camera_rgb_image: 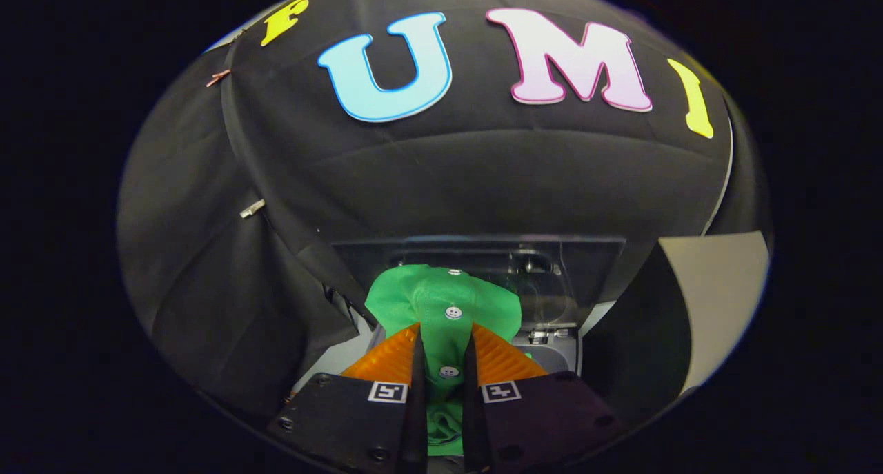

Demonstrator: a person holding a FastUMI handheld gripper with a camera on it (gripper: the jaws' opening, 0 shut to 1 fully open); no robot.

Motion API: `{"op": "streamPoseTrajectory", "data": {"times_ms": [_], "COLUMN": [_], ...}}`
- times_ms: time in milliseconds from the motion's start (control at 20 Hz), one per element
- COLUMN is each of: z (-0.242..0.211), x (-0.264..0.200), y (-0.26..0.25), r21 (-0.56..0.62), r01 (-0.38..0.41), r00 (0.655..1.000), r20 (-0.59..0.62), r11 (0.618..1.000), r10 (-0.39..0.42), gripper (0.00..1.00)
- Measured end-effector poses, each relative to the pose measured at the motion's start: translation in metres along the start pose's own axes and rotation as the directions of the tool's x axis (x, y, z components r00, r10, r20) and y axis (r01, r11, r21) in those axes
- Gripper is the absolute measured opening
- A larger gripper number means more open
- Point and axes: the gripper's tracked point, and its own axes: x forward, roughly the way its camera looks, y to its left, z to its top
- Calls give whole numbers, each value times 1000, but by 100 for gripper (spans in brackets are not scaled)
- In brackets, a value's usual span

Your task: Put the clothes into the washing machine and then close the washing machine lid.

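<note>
Tongs [446, 336] clamp green shirt [441, 305]; washer's raised lid [483, 260] just beyond.

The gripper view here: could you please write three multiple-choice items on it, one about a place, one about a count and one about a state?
1. Where is the green garment?
A. Between the fingers of the gripper
B. Far beyond them, on the booth wall
C. Folded on a shelf beside the machine

2. How many white buttons show on the garment?
A. None
B. Three
C. Seven

3. How does the washing machine lid stand?
A. Shut flat
B. Taken off and lying on the floor
C. Raised open behind the garment

Answers:
1 A, the cloth runs up between both fingers, which press on it.
2 B, one near the collar, one midway, one low between the fingers.
3 C, the clear panel stands up behind the cloth, with the machine's top showing below it.
</note>
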Motion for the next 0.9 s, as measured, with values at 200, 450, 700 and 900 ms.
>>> {"op": "streamPoseTrajectory", "data": {"times_ms": [200,450,700,900], "z": [-44,-87,-90,-79], "x": [44,76,79,71], "y": [-20,-37,-44,-45], "r21": [-4,-10,-7,-54], "r01": [36,85,122,139], "r00": [998,987,981,983], "r20": [-57,-137,-152,-114], "r11": [999,996,993,989], "r10": [-36,-86,-121,-144], "gripper": [24,50,100,100]}}
